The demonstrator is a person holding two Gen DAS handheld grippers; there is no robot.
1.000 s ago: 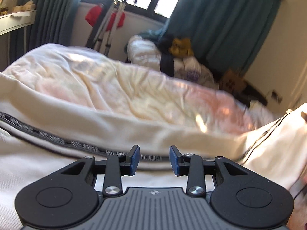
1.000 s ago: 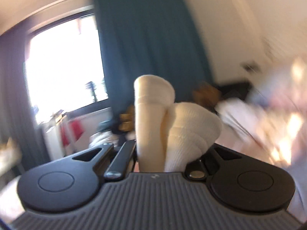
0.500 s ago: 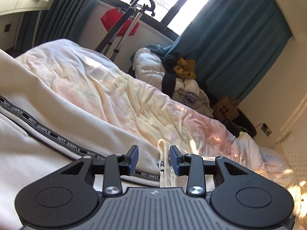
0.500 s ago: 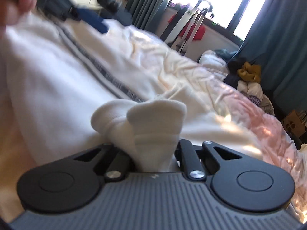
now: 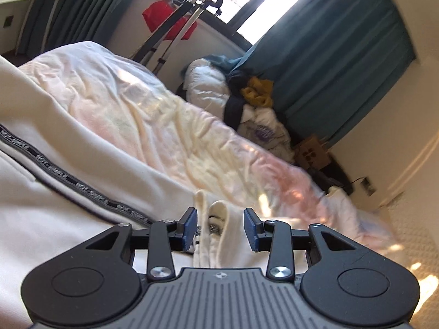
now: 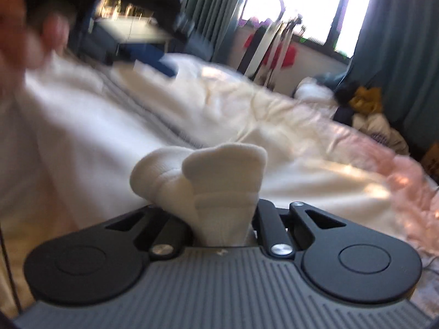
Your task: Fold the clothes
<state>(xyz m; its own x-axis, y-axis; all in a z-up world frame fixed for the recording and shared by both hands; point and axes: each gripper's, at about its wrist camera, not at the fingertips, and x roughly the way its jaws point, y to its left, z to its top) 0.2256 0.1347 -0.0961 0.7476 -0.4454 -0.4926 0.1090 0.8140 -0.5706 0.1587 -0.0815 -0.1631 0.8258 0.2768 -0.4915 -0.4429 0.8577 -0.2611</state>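
A white garment (image 5: pixel 55 203) with a black lettered stripe (image 5: pixel 82 186) lies spread on the bed. My left gripper (image 5: pixel 221 229) is open, low over the garment, with an upstanding fold of its white cloth (image 5: pixel 211 219) between the blue pads (image 5: pixel 190 226), not pinched. My right gripper (image 6: pixel 223 219) is shut on a bunched white ribbed cuff (image 6: pixel 216 175) of the garment, held just above the bed. The garment also shows in the right wrist view (image 6: pixel 96 126), blurred. The left gripper (image 6: pixel 153 57) appears there as a blurred dark and blue shape at the far end.
The bed has a rumpled cream and pink duvet (image 5: pixel 170 126). Beyond it are a pile of clothes and bedding (image 5: pixel 247 104), a cardboard box (image 5: pixel 312 155), teal curtains (image 5: pixel 343 49) and a folded stand with red cloth (image 5: pixel 170 22). A blurred hand (image 6: pixel 24 27) is at the left.
The left gripper has moved forward so the upright fold of cloth now stands between its open jaws. The right gripper has shifted slightly with the cuff still clamped.
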